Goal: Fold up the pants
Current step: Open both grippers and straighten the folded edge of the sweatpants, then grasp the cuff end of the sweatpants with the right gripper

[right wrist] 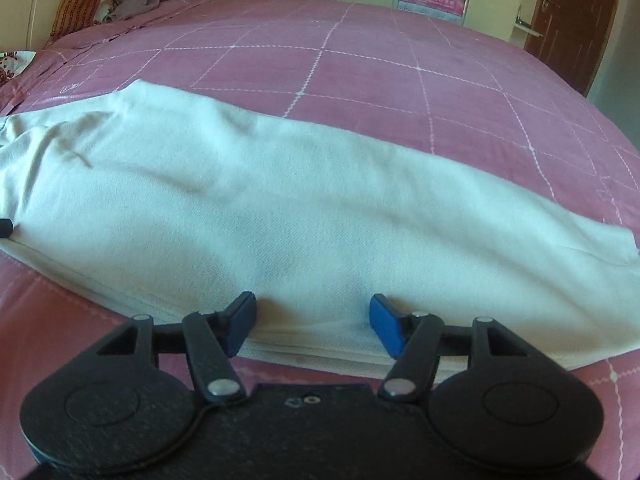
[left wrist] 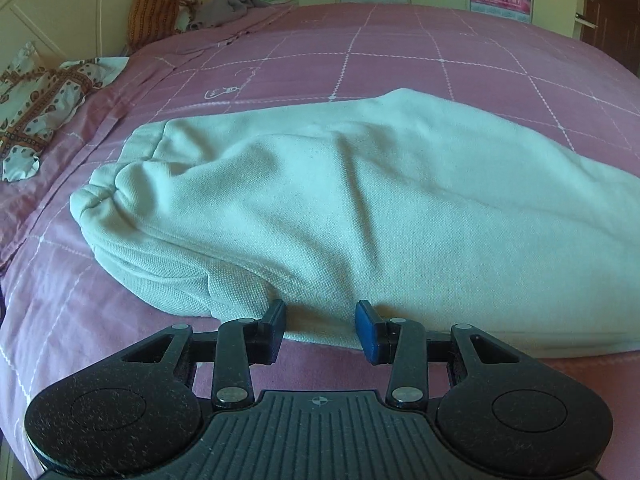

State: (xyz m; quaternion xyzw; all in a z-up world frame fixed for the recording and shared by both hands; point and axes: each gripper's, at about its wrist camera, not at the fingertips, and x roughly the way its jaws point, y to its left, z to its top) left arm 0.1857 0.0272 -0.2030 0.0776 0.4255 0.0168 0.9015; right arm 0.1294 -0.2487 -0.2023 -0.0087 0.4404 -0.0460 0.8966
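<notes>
left gripper (left wrist: 320, 326) is sitting with jaws apart at the near edge of the pants (left wrist: 340, 208), by the cuffs | pants are lying across the bed (left wrist: 400, 48), long axis running left-right | right gripper (right wrist: 313, 322) is waiting, jaws apart, at the same near edge

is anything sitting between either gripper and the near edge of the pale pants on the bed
Nothing visible does. The left gripper and the right gripper are both open, fingers straddling the near edge of the pale knit pants on the pink checked bedspread, with only fabric in each gap.
</notes>
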